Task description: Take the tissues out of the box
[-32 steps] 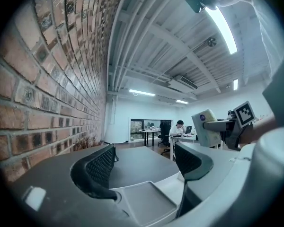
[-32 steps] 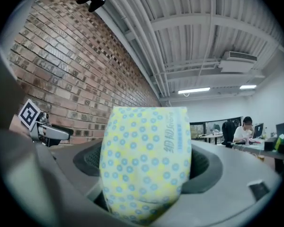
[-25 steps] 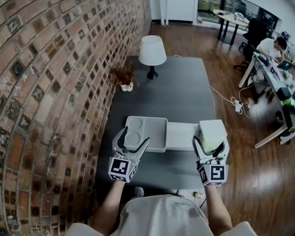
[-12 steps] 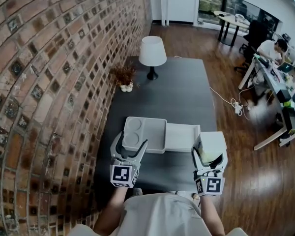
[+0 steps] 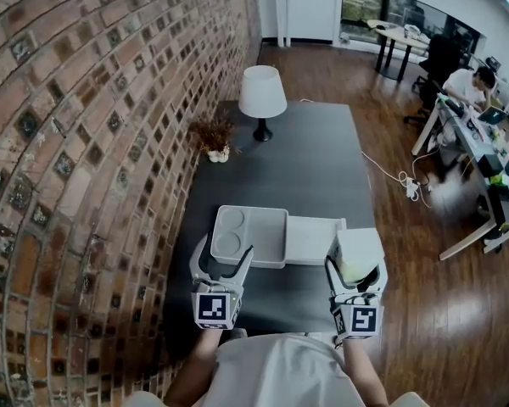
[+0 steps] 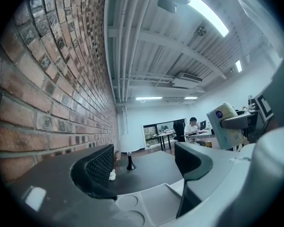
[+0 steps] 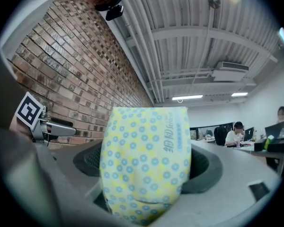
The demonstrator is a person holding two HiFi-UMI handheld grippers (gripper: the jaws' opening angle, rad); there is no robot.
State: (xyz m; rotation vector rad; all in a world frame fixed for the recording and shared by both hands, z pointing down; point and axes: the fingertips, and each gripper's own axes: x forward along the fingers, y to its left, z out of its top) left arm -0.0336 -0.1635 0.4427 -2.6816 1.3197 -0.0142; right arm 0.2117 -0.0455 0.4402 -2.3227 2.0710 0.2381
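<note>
Low in the right gripper view, the tissue pack [image 7: 144, 162] stands upright, clamped between the jaws of the right gripper [image 5: 356, 271]. Its yellow wrapper with blue dots bulges, so it should handle as light, soft and squashy, with a slick film. A hold across the middle of its broad faces, as here, suits it, though a harder squeeze would crush it. The left gripper [image 6: 146, 162] has its jaws apart with nothing between them. Compared with a second ago, both grippers sit lower in the head view, drawn back toward the person, the pack coming with the right one. Beyond lie the grey tray [image 5: 267, 223] and the shallow white box [image 5: 314, 237], which looks empty, though the angle is poor. Farther up the dark table [image 5: 305, 168] stands a lamp [image 5: 262, 91].
</note>
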